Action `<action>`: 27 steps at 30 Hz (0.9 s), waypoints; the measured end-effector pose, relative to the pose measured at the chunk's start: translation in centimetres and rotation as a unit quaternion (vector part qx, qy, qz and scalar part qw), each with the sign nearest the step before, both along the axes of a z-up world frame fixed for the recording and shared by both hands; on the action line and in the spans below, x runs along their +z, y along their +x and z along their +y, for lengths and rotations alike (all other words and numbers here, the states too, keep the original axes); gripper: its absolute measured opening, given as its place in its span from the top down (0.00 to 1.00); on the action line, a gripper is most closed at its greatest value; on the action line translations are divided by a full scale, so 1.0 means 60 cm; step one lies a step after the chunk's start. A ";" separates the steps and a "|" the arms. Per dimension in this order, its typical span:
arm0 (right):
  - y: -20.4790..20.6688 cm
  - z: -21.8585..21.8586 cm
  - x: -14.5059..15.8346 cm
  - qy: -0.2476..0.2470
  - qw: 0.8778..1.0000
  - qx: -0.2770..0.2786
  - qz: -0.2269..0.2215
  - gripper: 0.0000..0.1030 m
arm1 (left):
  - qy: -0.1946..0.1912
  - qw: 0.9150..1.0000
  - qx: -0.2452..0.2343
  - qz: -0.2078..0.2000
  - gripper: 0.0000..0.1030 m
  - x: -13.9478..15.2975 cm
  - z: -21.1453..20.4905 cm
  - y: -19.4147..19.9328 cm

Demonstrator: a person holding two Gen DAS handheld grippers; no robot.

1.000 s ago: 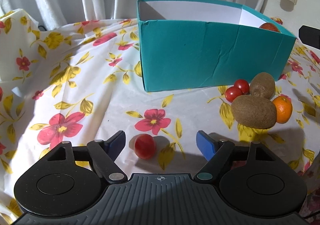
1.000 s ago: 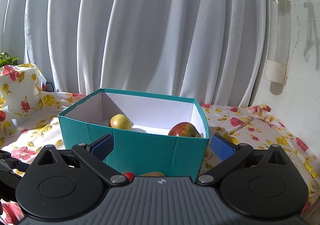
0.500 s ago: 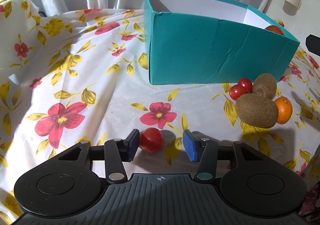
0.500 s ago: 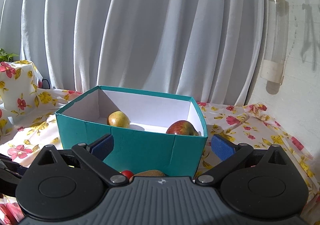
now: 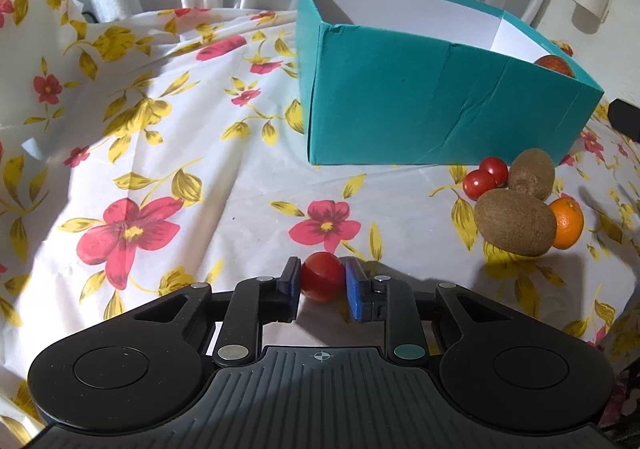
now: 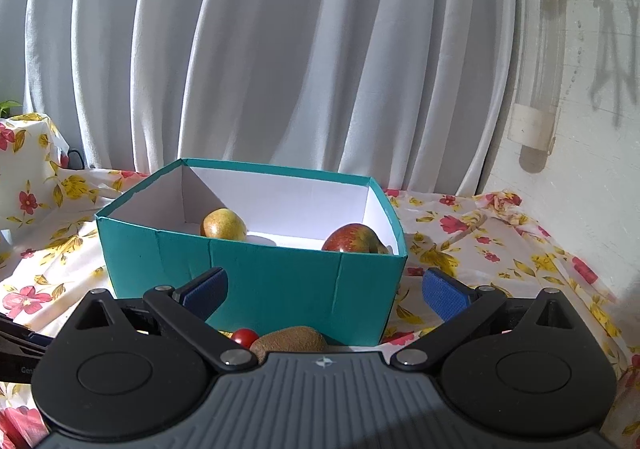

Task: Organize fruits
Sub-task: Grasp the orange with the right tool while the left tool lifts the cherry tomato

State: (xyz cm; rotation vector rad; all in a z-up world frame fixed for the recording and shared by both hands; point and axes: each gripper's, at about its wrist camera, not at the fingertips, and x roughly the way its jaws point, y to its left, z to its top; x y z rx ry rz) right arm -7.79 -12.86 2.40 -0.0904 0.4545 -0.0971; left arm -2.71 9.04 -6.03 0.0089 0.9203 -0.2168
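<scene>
My left gripper (image 5: 321,277) is shut on a red cherry tomato (image 5: 321,276), low over the floral tablecloth (image 5: 168,153). The teal box (image 5: 432,113) stands ahead to the right. In front of it lie two cherry tomatoes (image 5: 485,175), two kiwis (image 5: 515,223) and a small orange (image 5: 568,223). My right gripper (image 6: 325,291) is open and empty, facing the teal box (image 6: 256,273). Inside the box are a yellow pear (image 6: 223,224) and a red apple (image 6: 352,238). A kiwi (image 6: 290,338) and a tomato (image 6: 245,336) show just below my right gripper.
White curtains (image 6: 280,49) hang behind the table. A clear tube-shaped bottle (image 6: 538,73) hangs on the right wall. The tablecloth rises over a bump at the far left (image 6: 24,153). The other gripper's dark edge (image 5: 624,123) shows at the right.
My left gripper has closed its fingers on the cherry tomato. The right gripper has drifted slightly, and the box now sits lower in its view.
</scene>
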 end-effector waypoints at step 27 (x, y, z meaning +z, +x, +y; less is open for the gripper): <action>0.016 0.000 -0.107 0.012 0.993 -0.005 0.120 0.40 | -0.008 0.998 -0.046 -0.034 0.74 0.049 -0.026 -0.013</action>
